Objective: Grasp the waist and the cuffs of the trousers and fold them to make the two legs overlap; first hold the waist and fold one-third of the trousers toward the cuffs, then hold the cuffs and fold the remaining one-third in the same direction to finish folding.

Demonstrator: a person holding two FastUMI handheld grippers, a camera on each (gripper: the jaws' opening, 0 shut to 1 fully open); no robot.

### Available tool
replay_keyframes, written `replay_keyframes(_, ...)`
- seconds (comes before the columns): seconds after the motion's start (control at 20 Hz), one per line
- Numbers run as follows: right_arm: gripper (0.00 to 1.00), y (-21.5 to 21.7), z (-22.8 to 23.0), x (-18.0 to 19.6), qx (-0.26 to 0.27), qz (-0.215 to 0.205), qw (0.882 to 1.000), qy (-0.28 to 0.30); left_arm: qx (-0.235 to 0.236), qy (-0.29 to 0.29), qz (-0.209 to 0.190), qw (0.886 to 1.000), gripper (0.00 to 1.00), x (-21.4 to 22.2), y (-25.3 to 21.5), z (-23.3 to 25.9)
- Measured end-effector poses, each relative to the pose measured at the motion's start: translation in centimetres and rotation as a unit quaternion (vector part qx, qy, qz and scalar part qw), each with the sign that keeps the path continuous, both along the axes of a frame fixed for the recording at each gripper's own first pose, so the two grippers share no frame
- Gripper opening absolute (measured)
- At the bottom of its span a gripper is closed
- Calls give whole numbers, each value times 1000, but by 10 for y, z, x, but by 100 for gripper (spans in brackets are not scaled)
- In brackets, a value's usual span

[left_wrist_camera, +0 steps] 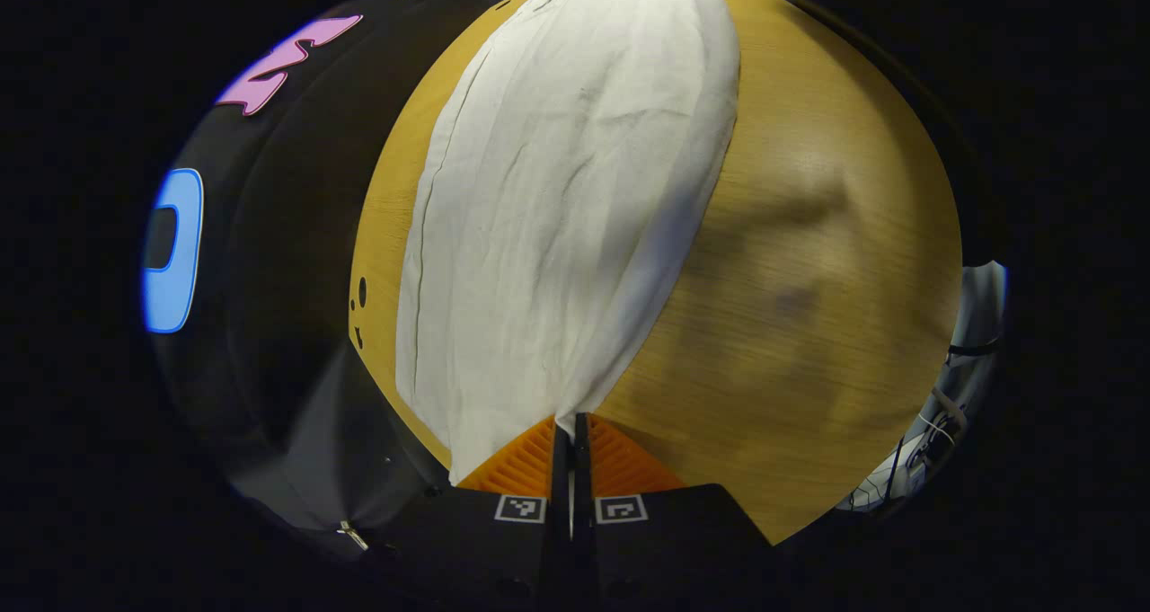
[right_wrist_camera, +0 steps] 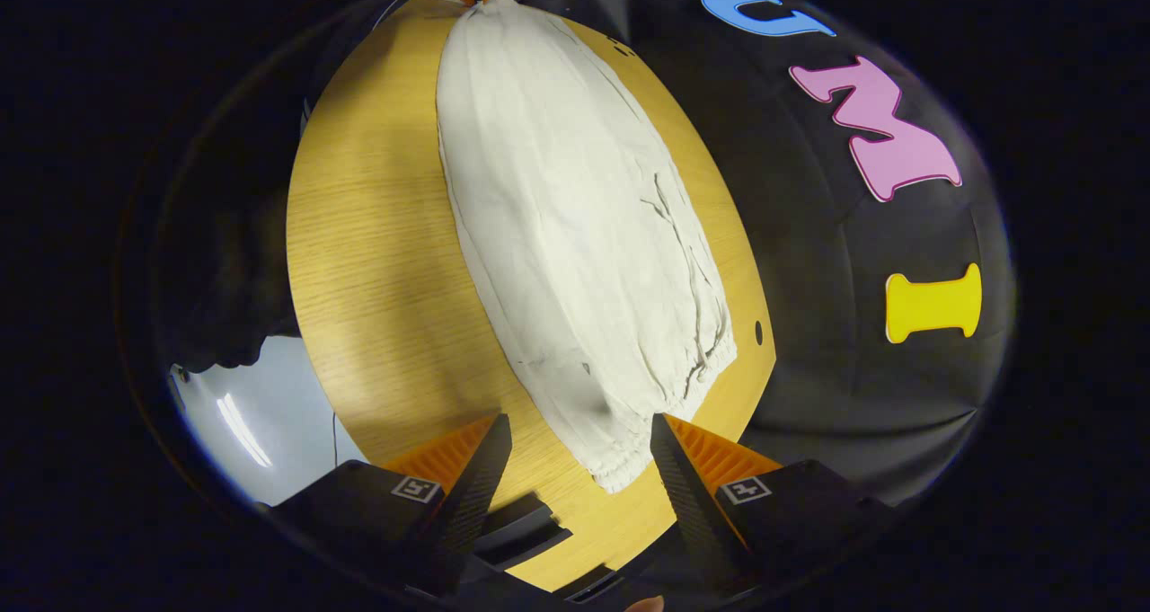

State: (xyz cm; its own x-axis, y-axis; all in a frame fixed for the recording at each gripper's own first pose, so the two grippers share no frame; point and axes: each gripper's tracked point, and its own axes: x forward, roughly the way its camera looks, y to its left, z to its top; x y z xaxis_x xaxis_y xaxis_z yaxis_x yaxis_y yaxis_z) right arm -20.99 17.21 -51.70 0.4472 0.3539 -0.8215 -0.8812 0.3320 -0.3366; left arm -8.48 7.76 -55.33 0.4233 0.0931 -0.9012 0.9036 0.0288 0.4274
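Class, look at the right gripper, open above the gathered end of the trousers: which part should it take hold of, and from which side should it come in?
Probably the gathered hem of the trousers, where the bunched elastic edge gives a thick ridge. The right gripper already straddles it with its fingers apart, so coming straight down over that near end suits. The left gripper pinches the far end.

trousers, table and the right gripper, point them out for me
trousers [right_wrist_camera: 575, 235], right gripper view, middle of the cloth
table [right_wrist_camera: 377, 279], right gripper view, bare wood
right gripper [right_wrist_camera: 582, 437], right gripper view, midway between its open fingertips
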Motion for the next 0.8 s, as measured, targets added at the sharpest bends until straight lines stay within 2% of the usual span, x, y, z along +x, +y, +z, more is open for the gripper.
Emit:
replay_keyframes(0.1,93,4,-2,11,1,4,1000,-18,1,2,4,1000,6,0,0,0)
replay_keyframes(0.5,92,24,-16,61,-18,38,997,-70,6,5,9,1000,6,0,1,-1)
replay_keyframes(0.6,79,29,-26,59,-24,48,997,-52,6,7,15,1000,6,0,1,0)
replay_keyframes(0.65,60,29,-30,50,-26,57,998,-30,5,6,17,1000,6,0,1,0)
replay_keyframes(0.7,47,29,-38,44,-30,60,998,-14,4,5,18,1000,6,0,0,-1)
replay_keyframes(0.75,11,30,-23,38,-27,61,998,-8,4,2,17,1000,6,1,0,-1)
replay_keyframes(0.8,11,30,-33,45,-24,54,998,-3,6,-1,14,1000,6,1,0,-1)
